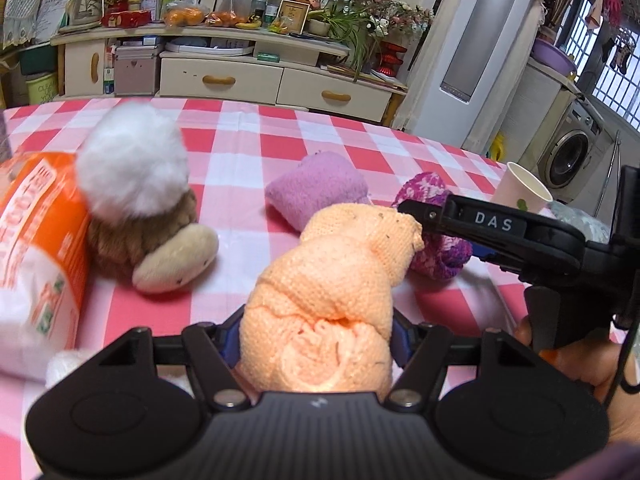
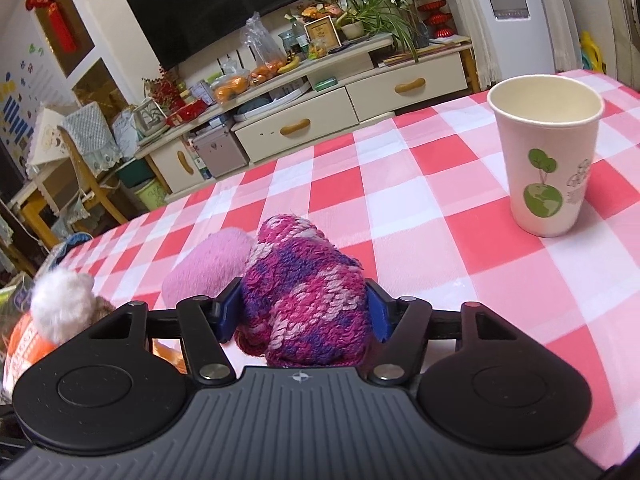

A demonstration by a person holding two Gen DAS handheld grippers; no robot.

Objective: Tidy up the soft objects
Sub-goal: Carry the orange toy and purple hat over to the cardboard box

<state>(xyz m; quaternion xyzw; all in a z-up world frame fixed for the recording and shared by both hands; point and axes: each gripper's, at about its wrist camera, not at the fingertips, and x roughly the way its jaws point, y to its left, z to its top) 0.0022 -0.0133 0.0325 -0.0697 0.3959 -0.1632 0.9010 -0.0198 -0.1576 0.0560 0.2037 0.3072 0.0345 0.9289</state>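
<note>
Mid-sort: my left gripper point(image 1: 316, 340) clamped the peach knit point(image 1: 332, 280), right gripper point(image 2: 302, 312) squeezed the magenta knit point(image 2: 304, 292); next, I judged, placing both.

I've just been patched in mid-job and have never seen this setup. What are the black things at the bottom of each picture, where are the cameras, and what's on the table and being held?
There is no robot here: a person holds a two-finger clamp tool in each hand, and a wide-angle camera on each tool looks forward along its fingers. The black shape at the bottom of each picture is that tool.

In the left tool's picture, the left gripper is closed on a peach knitted bundle. The right tool shows at that picture's right edge.

In the right tool's picture, the right gripper squeezes a magenta and purple knitted bundle.

On the pink checked tablecloth lie a lilac fuzzy bundle, a brown knitted hat with a white pompom, an orange and white packet and an upright paper cup.
</note>
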